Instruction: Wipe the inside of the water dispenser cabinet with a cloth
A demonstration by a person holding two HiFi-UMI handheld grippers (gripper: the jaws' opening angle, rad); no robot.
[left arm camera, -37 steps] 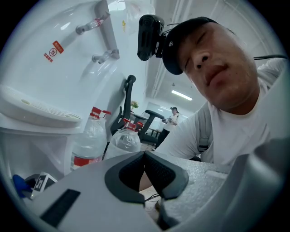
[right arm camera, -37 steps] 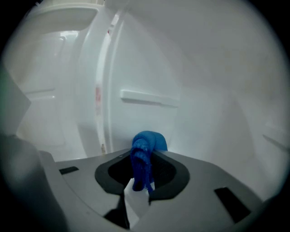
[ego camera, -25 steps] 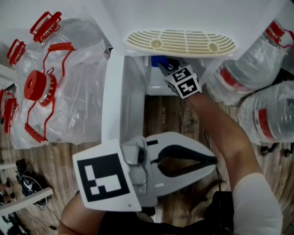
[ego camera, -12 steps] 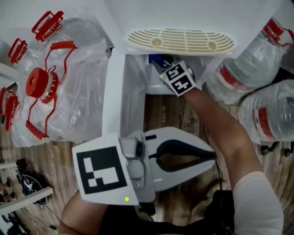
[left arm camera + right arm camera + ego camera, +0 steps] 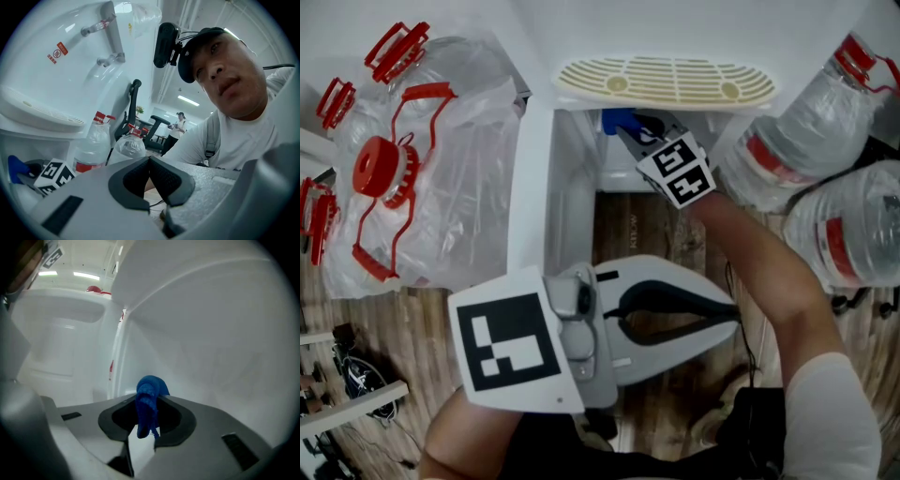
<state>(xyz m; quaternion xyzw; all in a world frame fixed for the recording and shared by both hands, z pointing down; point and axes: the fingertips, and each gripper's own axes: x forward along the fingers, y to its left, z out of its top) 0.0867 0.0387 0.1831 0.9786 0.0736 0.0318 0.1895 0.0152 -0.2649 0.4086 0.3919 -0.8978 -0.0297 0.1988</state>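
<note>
The white water dispenser's cabinet stands open below its slatted drip tray, with the door swung to the left. My right gripper reaches into the cabinet mouth, shut on a blue cloth. In the right gripper view the blue cloth is pinched between the jaws of the right gripper, close to the cabinet's white inner wall. My left gripper hangs low in front of the cabinet, shut with nothing in it; its pads meet in the left gripper view.
Full water bottles lie to the right of the dispenser. Empty bottles with red caps in a plastic bag sit at the left. Wooden floor lies in front. The dispenser's taps show above in the left gripper view.
The right gripper with the cloth slid a little left inside the cabinet mouth, then back right. The left gripper has hardly moved.
</note>
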